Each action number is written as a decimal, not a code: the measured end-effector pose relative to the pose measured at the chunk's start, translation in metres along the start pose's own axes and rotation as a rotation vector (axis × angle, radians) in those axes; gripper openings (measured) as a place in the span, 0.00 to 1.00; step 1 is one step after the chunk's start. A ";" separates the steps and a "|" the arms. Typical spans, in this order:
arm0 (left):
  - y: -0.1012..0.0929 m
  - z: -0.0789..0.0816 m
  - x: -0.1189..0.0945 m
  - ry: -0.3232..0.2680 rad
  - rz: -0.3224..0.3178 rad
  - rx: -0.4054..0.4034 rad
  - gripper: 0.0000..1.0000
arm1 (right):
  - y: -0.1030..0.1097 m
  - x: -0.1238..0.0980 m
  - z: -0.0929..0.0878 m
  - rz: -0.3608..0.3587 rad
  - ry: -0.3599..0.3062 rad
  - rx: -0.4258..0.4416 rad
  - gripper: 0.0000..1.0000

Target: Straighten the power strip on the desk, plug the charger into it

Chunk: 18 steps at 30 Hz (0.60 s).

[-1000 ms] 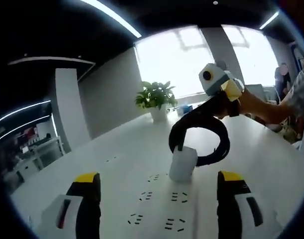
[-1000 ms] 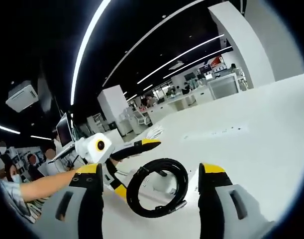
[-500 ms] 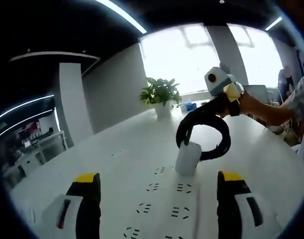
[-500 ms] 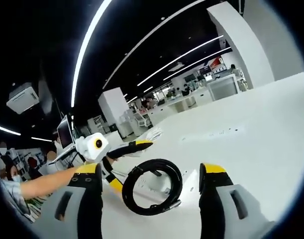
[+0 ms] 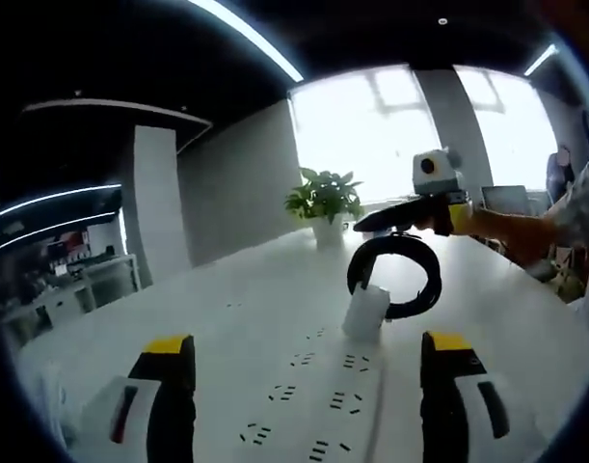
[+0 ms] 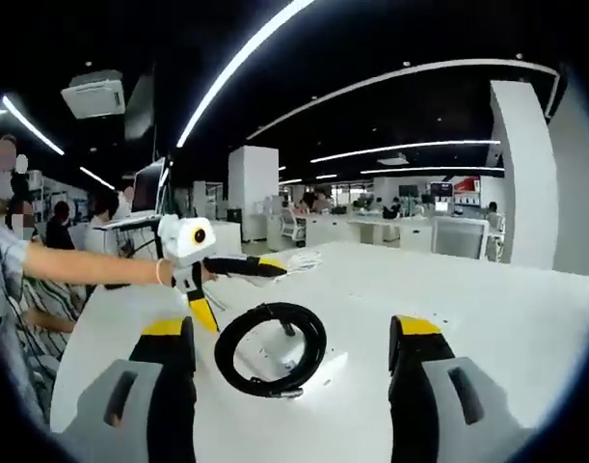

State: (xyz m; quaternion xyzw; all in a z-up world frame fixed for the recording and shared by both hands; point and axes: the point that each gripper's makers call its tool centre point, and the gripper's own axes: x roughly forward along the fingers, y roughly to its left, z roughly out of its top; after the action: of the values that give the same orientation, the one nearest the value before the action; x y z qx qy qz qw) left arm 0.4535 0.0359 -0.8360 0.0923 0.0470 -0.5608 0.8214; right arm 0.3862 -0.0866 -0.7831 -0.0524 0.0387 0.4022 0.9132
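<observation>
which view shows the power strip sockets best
The left gripper view: the power strip runs between that gripper's jaws with its socket slots readable, and the charger stands plugged in at the far end. The right gripper view shows the strip small, mostly behind the coiled black cable.

Bare desk (image 5: 227, 318) around the power strip (image 5: 323, 395); the charger (image 5: 366, 311) with its coiled cable (image 5: 395, 275) probably blocks the far end.

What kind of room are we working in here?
Likely an open-plan office: long white desk, rows of workstations behind, ceiling light strips, a potted plant by the window.
</observation>
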 end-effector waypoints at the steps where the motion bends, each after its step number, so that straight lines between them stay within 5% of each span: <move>1: 0.001 0.000 -0.002 -0.014 0.006 -0.012 0.99 | -0.002 -0.002 0.002 0.003 -0.003 0.002 0.82; 7: 0.005 0.002 -0.010 -0.064 0.029 -0.054 0.99 | -0.009 -0.008 0.004 0.036 0.006 -0.155 0.84; 18: 0.008 0.011 -0.020 -0.142 0.058 -0.086 0.99 | -0.024 -0.010 0.006 0.062 -0.052 -0.193 0.84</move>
State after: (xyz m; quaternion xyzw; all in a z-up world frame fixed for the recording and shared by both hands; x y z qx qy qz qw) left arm 0.4532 0.0544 -0.8204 0.0183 0.0101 -0.5396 0.8417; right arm 0.3976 -0.1093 -0.7748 -0.1284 -0.0225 0.4335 0.8917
